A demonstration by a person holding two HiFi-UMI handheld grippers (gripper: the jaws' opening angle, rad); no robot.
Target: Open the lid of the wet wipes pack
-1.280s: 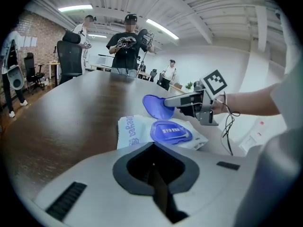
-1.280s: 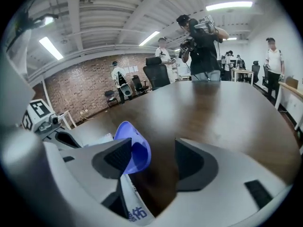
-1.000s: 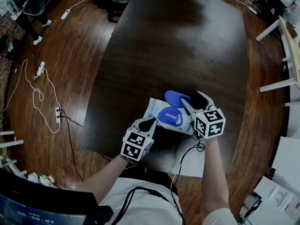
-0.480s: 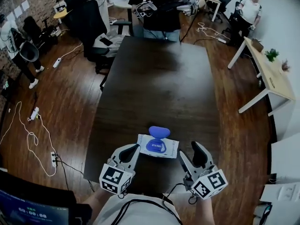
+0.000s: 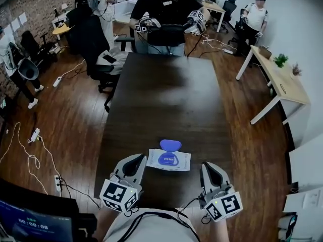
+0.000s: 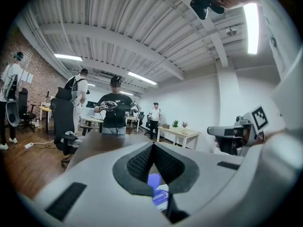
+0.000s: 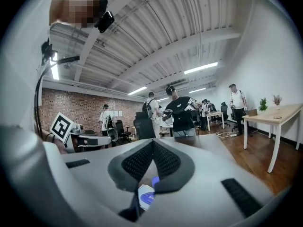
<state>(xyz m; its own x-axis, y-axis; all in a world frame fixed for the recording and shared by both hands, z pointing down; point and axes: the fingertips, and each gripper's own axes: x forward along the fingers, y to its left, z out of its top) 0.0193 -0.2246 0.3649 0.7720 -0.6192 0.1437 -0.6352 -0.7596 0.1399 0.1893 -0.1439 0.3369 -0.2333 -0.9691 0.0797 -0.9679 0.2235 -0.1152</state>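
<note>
In the head view, the wet wipes pack [image 5: 169,160] lies flat on the dark table [image 5: 166,95], close to the edge nearest us. Its blue lid [image 5: 170,145] is flipped open and sits at the far side of the pack. The left gripper [image 5: 136,160] hangs just beside the pack, on its near-left. The right gripper [image 5: 208,168] hangs a little further from the pack, on its near-right. Neither touches the pack. Well beyond the pack, at the table's far end, a person in black [image 5: 166,11] holds another pair of grippers.

In the left gripper view, we see the dark ribbed pads meeting at their tips, with nothing caught between them. The pack and its raised lid show through the gap under the pads. The right gripper appears above and to the right of the pack.

In the right gripper view, the jaws have just been closing, and the pads now meet tip to tip, empty. The pack shows low in the gap beneath them, with the left gripper up to its left.
</note>
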